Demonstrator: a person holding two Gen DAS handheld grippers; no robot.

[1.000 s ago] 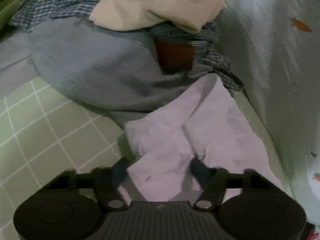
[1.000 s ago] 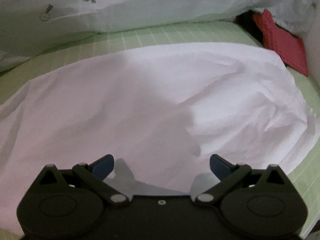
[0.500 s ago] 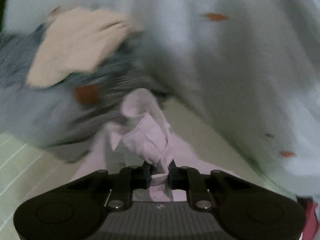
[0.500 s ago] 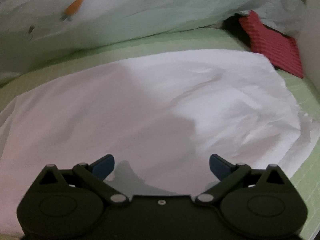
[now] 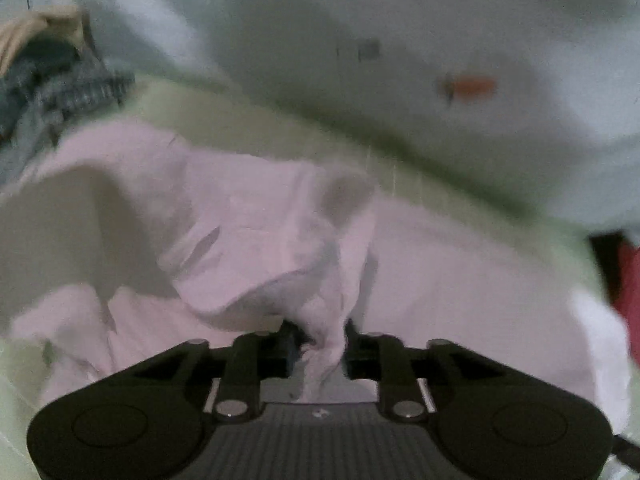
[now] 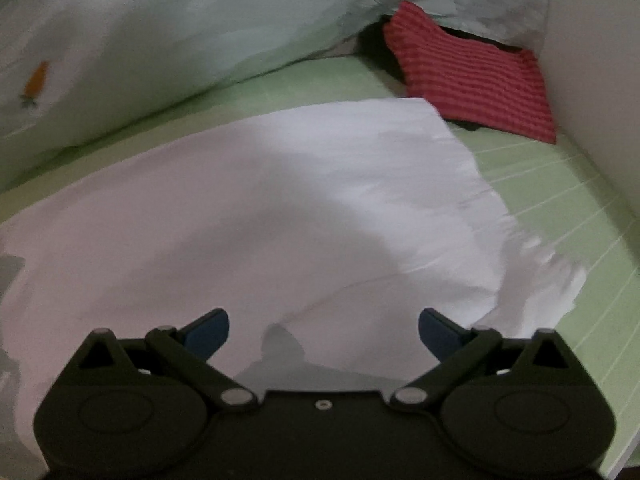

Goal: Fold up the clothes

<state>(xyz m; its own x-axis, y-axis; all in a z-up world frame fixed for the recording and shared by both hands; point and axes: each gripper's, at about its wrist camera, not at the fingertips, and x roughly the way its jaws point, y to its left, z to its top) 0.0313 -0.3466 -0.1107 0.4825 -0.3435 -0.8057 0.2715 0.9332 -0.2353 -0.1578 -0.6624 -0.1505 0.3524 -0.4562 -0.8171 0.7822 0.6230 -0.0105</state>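
Two grippers over one pale pink garment (image 6: 280, 200), lying spread across the green grid-lined sheet (image 6: 560, 208). Left gripper (image 5: 320, 344) pinching a bunched fold of that garment (image 5: 260, 232), fingers (image 5: 280, 354) clamped close on the twisted cloth, lifting it into a ridge above the flatter part lying beneath. Crumpling toward the left of that view, smoother toward the right. Right gripper (image 6: 324, 326) hovering just above the garment's near edge, blue-tipped fingers (image 6: 208, 330) spread wide, holding nothing, casting a shadow on the cloth. Ruffling and blurring along the garment's right hem in the right wrist view. Beyond the garment, a pale quilt with carrot print (image 6: 160, 32) heaping along the far side of the sheet. Red striped folded cloth (image 6: 472, 80) lying past the garment's far right corner, close to it, touching or not impossible to tell. Pile of blue and beige clothes (image 5: 48, 76) showing blurred at upper left of the left wrist view.
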